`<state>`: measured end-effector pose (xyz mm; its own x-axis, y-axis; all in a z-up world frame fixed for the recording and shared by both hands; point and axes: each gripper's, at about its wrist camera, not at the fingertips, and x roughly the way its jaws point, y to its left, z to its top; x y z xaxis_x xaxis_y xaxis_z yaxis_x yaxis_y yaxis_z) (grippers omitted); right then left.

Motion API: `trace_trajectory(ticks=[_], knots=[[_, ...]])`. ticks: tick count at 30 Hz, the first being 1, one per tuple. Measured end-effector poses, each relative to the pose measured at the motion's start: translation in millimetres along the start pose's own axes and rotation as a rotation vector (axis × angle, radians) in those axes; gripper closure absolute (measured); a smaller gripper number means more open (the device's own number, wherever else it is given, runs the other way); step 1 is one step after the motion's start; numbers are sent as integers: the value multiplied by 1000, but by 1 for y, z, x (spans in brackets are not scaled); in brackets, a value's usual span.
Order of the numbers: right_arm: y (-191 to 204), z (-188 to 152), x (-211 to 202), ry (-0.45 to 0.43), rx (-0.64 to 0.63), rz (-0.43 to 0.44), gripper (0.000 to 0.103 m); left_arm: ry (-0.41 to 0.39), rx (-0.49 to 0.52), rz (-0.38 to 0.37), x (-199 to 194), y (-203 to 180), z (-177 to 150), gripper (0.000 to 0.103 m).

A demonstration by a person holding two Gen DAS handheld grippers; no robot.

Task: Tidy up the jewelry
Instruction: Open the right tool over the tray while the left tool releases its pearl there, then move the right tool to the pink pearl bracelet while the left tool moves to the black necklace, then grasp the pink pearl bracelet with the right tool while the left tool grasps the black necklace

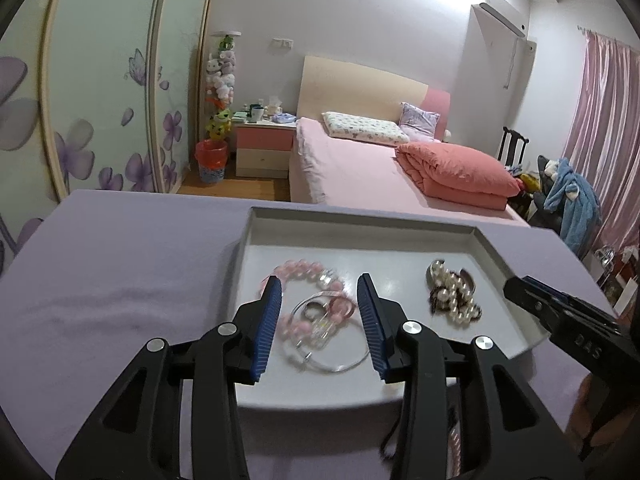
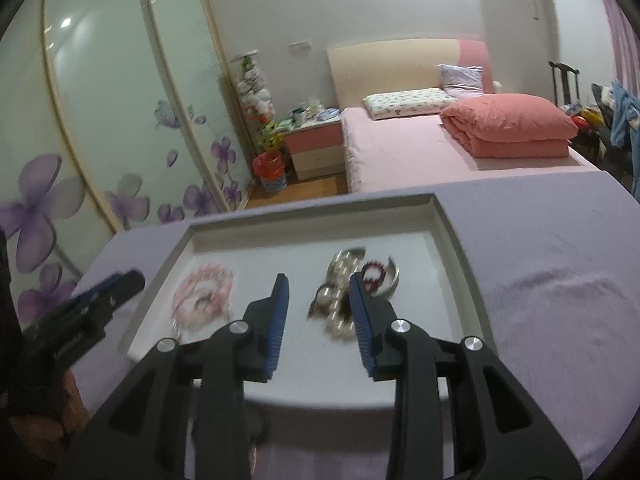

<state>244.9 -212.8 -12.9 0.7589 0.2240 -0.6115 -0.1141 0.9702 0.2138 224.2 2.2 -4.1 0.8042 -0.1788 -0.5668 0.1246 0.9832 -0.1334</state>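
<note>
A white tray (image 1: 256, 240) lies on a lavender cloth. In its left half is a heap of pink bead bracelets (image 1: 304, 270) with a thin silver hoop (image 1: 340, 364). My left gripper (image 1: 319, 280) hovers over this heap, open, with nothing pressed between its blue pads. In the right half sits a cluster of pearls (image 2: 338, 264) tangled with a dark red bead band (image 2: 374, 274) and a silver bangle (image 2: 395, 276). My right gripper (image 2: 319, 278) is open just above the pearls; its right finger overlaps them in the picture. No piece is held.
The lavender cloth (image 1: 120, 280) spreads wide on both sides of the tray. A pink strand (image 1: 454, 448) shows under the left gripper near the tray's front edge. Beyond the table are a pink bed (image 1: 360, 168), a nightstand (image 1: 264, 148) and a flowered wardrobe (image 1: 100, 100).
</note>
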Motion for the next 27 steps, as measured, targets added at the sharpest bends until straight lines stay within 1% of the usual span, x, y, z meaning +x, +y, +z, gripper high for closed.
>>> trace_trajectory(ticks=[2, 4, 8, 10, 14, 15, 16, 17, 18, 21, 25, 27], knots=[[5, -12, -5, 47, -33, 26, 71, 0, 23, 15, -8, 2, -6, 58], [13, -32, -7, 121, -82, 59, 72, 3, 47, 28, -16, 3, -14, 57], [26, -63, -6, 225, -142, 82, 78, 23, 76, 42, -27, 6, -28, 56], [33, -74, -4, 259, -159, 89, 78, 31, 82, 49, -28, 6, -31, 56], [46, -86, -1, 292, -211, 75, 78, 48, 84, 47, -28, 1, -37, 56], [49, -86, -2, 283, -235, 61, 80, 51, 85, 42, -28, 0, -39, 56], [52, -88, -1, 278, -273, 29, 83, 56, 89, 34, -28, -3, -39, 56], [54, -90, -3, 272, -295, 12, 91, 61, 93, 27, -27, -5, -41, 56], [54, -90, -3, 274, -299, 10, 95, 67, 97, 19, -27, -8, -43, 56], [45, -91, -9, 282, -291, -4, 96, 94, 115, -15, -24, -19, -48, 56], [28, -94, -18, 278, -271, -35, 96, 154, 164, -67, -12, -39, -58, 56], [20, -95, -21, 276, -264, -56, 96, 177, 189, -70, -7, -49, -62, 56]])
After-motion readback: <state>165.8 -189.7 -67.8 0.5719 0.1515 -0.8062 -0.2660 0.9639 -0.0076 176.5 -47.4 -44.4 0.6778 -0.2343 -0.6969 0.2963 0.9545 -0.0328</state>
